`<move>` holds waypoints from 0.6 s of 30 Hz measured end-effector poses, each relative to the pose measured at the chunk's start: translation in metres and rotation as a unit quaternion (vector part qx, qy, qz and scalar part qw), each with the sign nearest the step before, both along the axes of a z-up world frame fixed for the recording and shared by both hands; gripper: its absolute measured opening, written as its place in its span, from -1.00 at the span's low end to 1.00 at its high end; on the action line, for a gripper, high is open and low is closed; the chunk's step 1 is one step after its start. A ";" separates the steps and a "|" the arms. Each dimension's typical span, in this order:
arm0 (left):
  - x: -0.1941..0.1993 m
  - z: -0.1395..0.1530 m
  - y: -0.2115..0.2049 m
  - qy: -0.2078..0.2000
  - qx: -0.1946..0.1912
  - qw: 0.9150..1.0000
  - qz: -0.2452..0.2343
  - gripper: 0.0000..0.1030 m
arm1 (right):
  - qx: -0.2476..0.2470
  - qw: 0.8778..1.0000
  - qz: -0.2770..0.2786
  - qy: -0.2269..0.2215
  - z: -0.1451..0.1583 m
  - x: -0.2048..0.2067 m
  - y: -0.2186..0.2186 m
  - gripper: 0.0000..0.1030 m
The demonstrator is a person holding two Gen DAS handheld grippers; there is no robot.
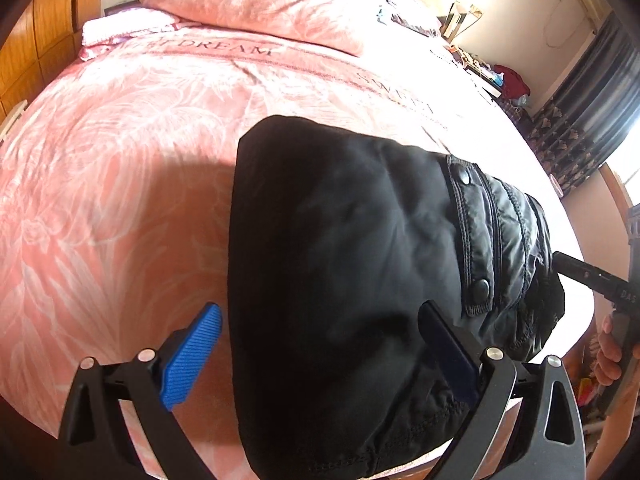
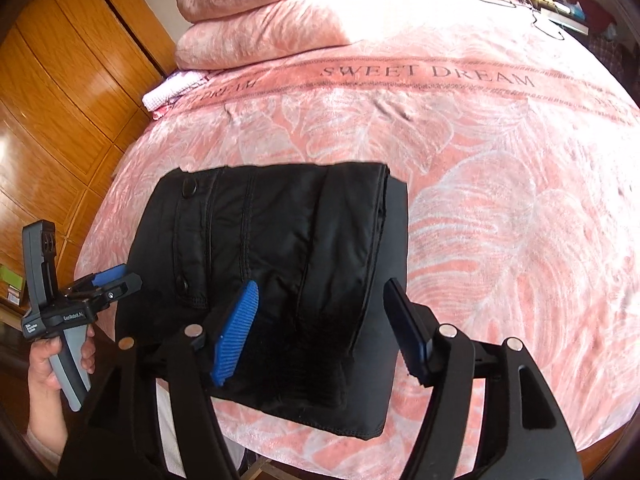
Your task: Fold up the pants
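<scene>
Black pants [image 1: 340, 248] lie folded into a compact stack near the front edge of a pink bed; a snap-button flap [image 1: 472, 240] shows on top. My left gripper [image 1: 320, 356] hovers over the stack's near end, open, with its blue pads [image 1: 192, 356] wide apart and not pressing the cloth. In the right wrist view the same pants [image 2: 280, 240] sit under my right gripper [image 2: 322, 332], which is also open, its pads [image 2: 236, 332] straddling the folded layers without squeezing them. The left gripper [image 2: 108, 280] shows at the stack's left edge, held by a hand [image 2: 48, 364].
The pink leaf-print bedspread [image 2: 480, 200] reads "SWEET DREAM". Pink pillows [image 2: 260, 20] are stacked at the head. A wooden wardrobe [image 2: 60, 100] stands left of the bed. Clutter and a curtain [image 1: 592, 100] lie beyond the far right side. The bed's front edge [image 2: 440, 456] is close below the pants.
</scene>
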State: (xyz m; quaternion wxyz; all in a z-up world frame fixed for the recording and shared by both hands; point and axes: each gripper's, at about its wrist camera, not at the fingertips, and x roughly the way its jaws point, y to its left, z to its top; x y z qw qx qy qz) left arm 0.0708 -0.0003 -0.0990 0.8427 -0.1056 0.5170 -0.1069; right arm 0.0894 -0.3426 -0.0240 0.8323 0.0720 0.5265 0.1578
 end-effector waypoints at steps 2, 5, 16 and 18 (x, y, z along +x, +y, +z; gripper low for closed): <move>0.010 0.001 0.000 0.005 -0.010 1.000 0.006 0.92 | 0.001 1.000 -0.004 0.002 0.001 0.015 0.001 0.27; 0.020 0.000 0.000 0.013 -0.022 1.000 0.016 0.92 | 0.024 0.999 -0.014 0.025 -0.010 0.038 0.000 0.19; 0.017 -0.007 0.002 0.016 -0.027 0.999 0.013 0.92 | 0.033 0.999 -0.041 -0.002 0.001 0.048 -0.007 -0.92; 0.017 -0.012 -0.002 0.022 -0.025 0.999 0.005 0.92 | 0.019 0.999 -0.041 0.021 -0.015 0.053 -0.010 -0.86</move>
